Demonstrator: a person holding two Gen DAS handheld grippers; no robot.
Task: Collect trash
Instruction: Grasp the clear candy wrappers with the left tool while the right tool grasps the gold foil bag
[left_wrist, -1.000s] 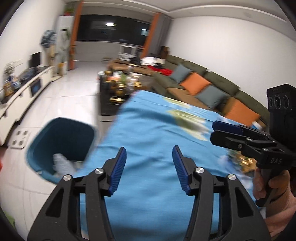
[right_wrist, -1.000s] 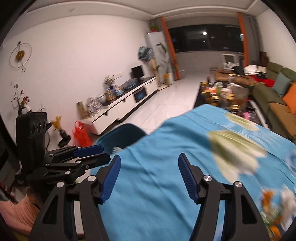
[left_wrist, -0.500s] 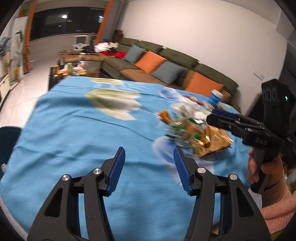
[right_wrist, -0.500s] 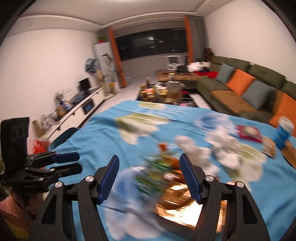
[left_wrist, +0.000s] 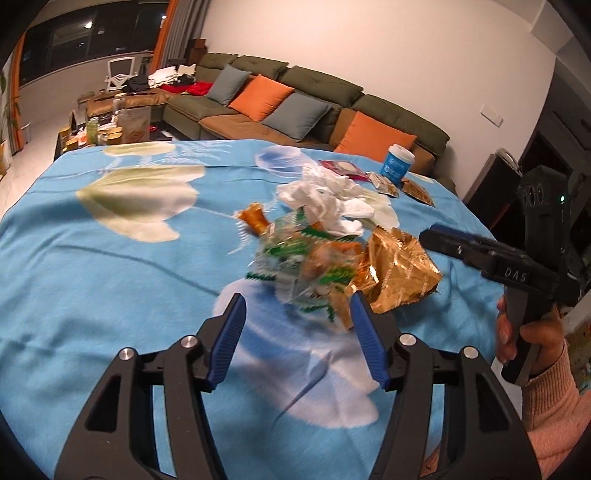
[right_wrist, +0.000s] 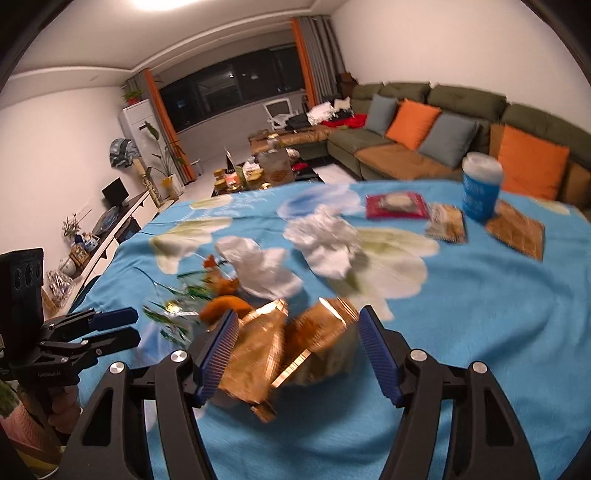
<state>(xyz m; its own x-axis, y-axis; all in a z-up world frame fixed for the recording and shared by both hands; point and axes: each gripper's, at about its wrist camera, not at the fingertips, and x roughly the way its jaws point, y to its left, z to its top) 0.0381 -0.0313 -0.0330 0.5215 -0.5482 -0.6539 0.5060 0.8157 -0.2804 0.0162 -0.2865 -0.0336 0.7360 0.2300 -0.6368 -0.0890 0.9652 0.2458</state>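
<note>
So this looks like the reach-in part of the trash pickup, nothing grabbed yet as far as I can tell. The right gripper has its jaws spread wide, with the gold wrapper sitting between the blue pads, but it's blurry so I can't say whether a pad is touching it. The left gripper is also wide open and empty, pointed at the clear wrapper with the green print, which lies right against the gold one on the blue cloth. Just behind those is a wad of tissue, and further back a blue cup, a red packet and a couple of flat brown packets. My guess for the next move: ease the right one down a touch and squeeze on the gold foil, then the left does the same on the clear wrapper. Crinkly stuff like that probably slides or springs out, so a bite on the middle of it seems safer than the edge. Pose-wise, both grippers come in low from the near side of the table, tilted down a bit, side by side, the right hand gripping its handle.
</note>
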